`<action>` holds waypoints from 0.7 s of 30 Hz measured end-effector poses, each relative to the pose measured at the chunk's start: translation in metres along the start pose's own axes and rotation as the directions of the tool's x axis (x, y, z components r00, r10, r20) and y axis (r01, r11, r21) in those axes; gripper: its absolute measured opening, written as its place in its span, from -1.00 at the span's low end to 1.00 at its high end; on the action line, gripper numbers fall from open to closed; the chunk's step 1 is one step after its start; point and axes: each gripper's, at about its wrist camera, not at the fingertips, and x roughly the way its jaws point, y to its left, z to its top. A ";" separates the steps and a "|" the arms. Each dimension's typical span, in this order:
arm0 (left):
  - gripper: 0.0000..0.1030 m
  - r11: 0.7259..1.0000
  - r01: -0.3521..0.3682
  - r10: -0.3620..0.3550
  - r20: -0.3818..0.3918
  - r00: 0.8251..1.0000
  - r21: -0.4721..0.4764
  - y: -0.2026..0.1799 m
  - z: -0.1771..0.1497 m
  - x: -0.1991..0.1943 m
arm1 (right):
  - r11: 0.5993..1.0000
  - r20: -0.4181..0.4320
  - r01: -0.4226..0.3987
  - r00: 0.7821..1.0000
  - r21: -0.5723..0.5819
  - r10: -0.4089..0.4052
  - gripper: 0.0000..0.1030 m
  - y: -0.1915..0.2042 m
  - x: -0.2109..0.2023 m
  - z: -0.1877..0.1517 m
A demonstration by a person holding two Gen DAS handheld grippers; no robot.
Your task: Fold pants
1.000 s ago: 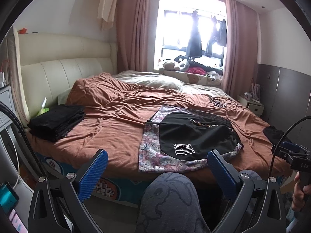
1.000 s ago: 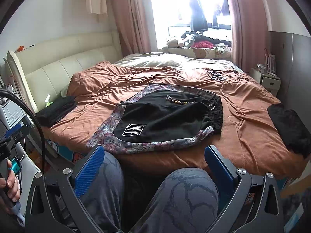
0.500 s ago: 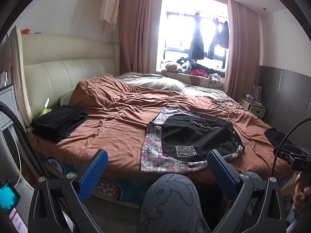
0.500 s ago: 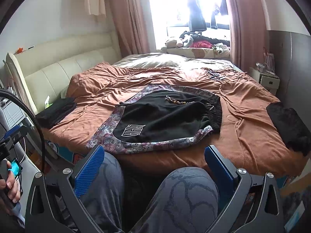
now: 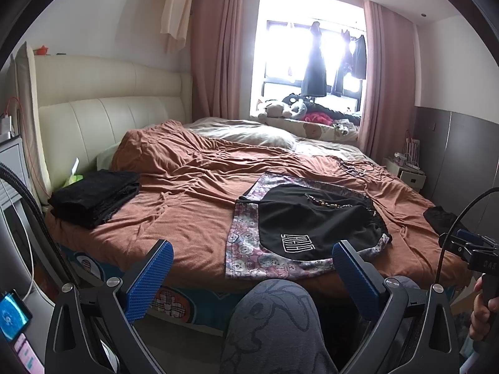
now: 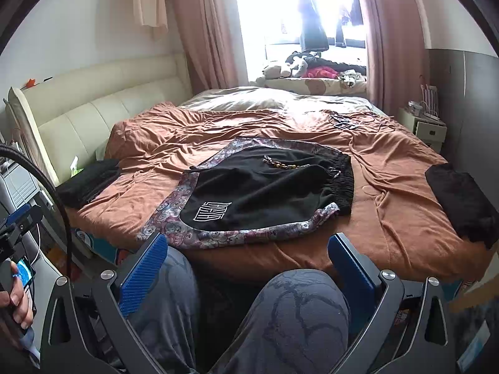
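On the near edge of the bed (image 5: pixel 174 218), over the rumpled rust-brown sheet, a pair of black shorts (image 5: pixel 315 218) with a white block logo lies flat on top of a bear-print patterned garment (image 5: pixel 246 249) whose border shows along the left and front sides; a beaded chain (image 6: pixel 282 164) rests across the shorts near their gathered waistband. Both grippers are held back from the mattress, clear of the clothing. The left gripper (image 5: pixel 249 275) has its blue-padded fingers (image 5: pixel 149 277) spread wide with nothing between them, and the right gripper (image 6: pixel 246 271) likewise shows its fingers (image 6: pixel 142 272) wide apart and empty. The person's knees (image 6: pixel 299 311), in grey printed trousers, sit between the cameras and the bed edge and hide part of the bed front. A folded stack of black clothes (image 5: pixel 93 194) sits at the left side of the bed near the cream padded headboard (image 5: pixel 106 118), and another dark garment (image 6: pixel 461 199) lies at the right edge. Beyond, a bright window (image 5: pixel 312 53) framed by pink curtains has clothes hanging in it and soft toys on the sill. A small white nightstand (image 6: pixel 428 129) stands by the far right wall.
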 end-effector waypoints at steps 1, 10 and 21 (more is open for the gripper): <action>1.00 1.000 0.000 0.000 0.000 1.000 0.000 0.000 0.000 0.000 | 1.000 0.001 0.000 1.000 -0.001 0.000 1.00 -0.001 -0.001 -0.002; 1.00 1.000 0.000 0.000 0.004 1.000 0.004 -0.002 0.001 -0.001 | 1.000 0.002 -0.001 1.000 0.003 0.001 1.00 -0.002 -0.002 -0.001; 1.00 1.000 0.007 -0.007 0.006 1.000 -0.003 -0.001 0.000 -0.002 | 1.000 0.014 0.010 1.000 -0.006 -0.010 1.00 0.001 -0.006 -0.002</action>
